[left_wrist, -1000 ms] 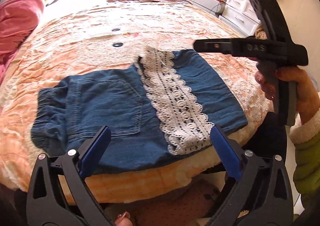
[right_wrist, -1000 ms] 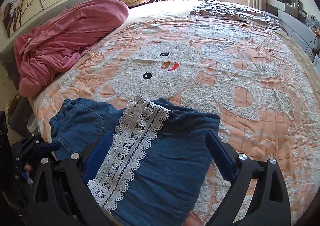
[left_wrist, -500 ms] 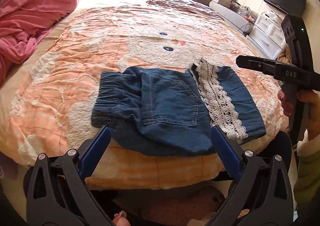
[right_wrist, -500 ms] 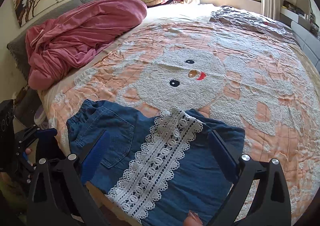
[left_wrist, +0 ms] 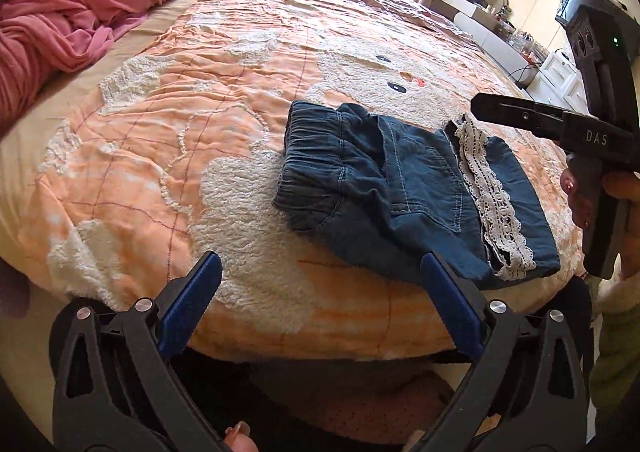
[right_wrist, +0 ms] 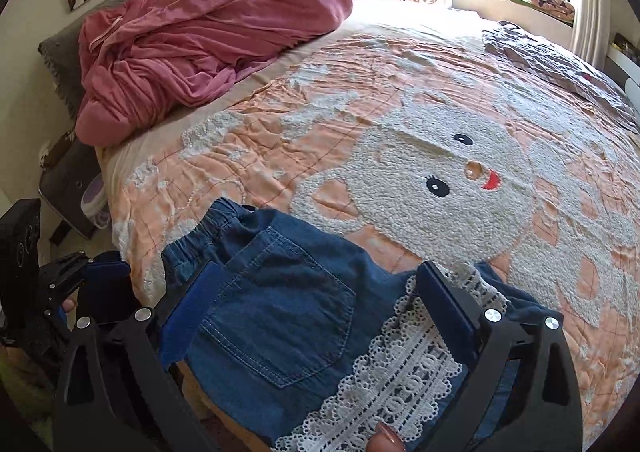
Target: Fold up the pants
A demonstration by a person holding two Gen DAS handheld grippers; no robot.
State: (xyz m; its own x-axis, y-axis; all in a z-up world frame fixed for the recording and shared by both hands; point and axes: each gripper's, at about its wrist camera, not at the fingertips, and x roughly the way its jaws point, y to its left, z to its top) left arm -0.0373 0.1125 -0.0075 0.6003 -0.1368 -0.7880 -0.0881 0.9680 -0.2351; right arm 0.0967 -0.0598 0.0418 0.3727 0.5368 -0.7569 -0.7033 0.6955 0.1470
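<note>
Pants [left_wrist: 404,187] lying folded on bed [left_wrist: 200,99]; soft, light denim (lace snags), best pinched at waistband. Left gripper [left_wrist: 320,284], right gripper [right_wrist: 316,292] both hovering spread apart, empty.

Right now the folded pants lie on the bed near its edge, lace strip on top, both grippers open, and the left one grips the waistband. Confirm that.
One thing is wrong: the left gripper grips nothing. In the left wrist view its fingers stand open short of the bed edge, the waistband beyond them. The rest holds: the pants lie folded near the edge, lace strip on top, and the right gripper is open.
</note>
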